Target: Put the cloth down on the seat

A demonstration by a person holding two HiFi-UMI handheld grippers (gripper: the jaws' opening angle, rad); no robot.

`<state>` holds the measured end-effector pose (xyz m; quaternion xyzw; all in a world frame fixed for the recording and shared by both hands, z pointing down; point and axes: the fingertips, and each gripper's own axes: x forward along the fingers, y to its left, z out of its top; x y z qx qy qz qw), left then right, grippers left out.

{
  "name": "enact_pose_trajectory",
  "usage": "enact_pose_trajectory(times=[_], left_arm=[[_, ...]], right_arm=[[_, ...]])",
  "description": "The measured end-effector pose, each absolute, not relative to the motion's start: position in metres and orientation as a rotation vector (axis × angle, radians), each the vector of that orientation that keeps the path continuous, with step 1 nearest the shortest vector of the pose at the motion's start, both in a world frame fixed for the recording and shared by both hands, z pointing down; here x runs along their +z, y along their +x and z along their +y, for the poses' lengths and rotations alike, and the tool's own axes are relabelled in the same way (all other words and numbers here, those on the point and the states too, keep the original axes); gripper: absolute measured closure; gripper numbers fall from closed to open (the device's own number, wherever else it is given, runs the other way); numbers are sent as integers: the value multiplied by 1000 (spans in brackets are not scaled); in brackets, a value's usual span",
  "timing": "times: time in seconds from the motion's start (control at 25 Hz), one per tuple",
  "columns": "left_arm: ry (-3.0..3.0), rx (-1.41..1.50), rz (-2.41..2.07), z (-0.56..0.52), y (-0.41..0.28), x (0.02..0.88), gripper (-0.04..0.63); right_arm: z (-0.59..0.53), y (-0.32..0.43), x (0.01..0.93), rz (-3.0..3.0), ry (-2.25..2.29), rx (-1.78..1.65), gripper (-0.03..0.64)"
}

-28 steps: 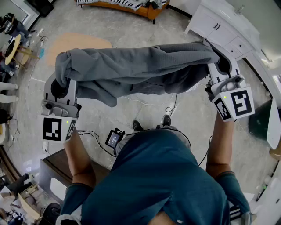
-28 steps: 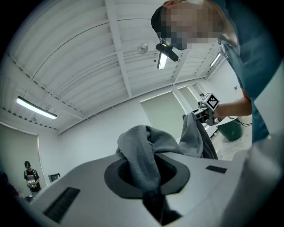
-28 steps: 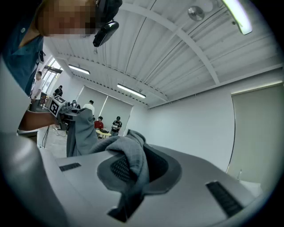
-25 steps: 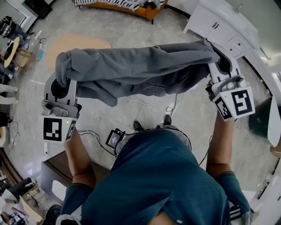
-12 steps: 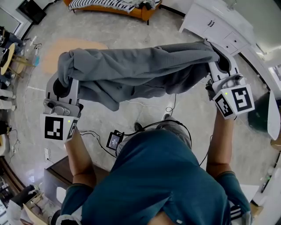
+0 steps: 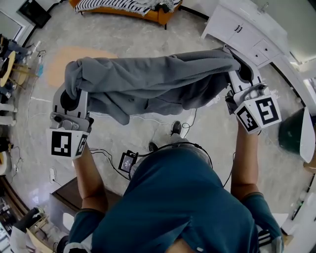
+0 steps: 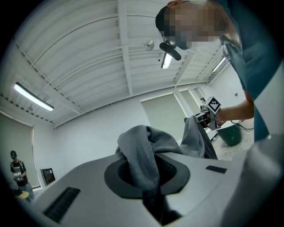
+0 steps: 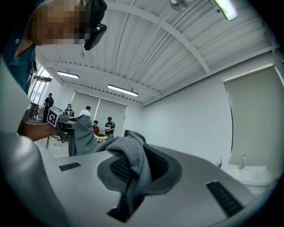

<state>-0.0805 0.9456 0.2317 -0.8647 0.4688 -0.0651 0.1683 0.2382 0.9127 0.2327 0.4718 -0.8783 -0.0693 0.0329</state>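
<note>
The orange couch (image 6: 148,11) sits at twelve o'clock, well apart from the person. The grey cloth (image 6: 153,79) hangs stretched in the air between the left gripper (image 6: 72,96) at nine and the right gripper (image 6: 245,74) at three, each pinching a bunched end. The carry probably calls for firm pinches and a level span until the cloth is over the cushion.

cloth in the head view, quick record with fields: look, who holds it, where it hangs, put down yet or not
item: grey cloth
held by: left tool shut on one end, right tool shut on the other
shape: stretched between the two tools, folds sagging in the middle
below it: bare floor
seat in view: orange couch at the top edge, apart from the cloth
put down: no, the cloth rests on nothing
</note>
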Motion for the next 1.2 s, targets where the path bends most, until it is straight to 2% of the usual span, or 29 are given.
enact_pose_trajectory(times=[0.52, 1.2], left_arm=[[-2379, -184, 1514, 833, 16, 253, 560], [-2426, -155, 1474, 732, -38, 235, 560]], right_arm=[[783, 326, 252, -2809, 1284, -288, 581], [679, 268, 233, -2789, 1350, -261, 581]])
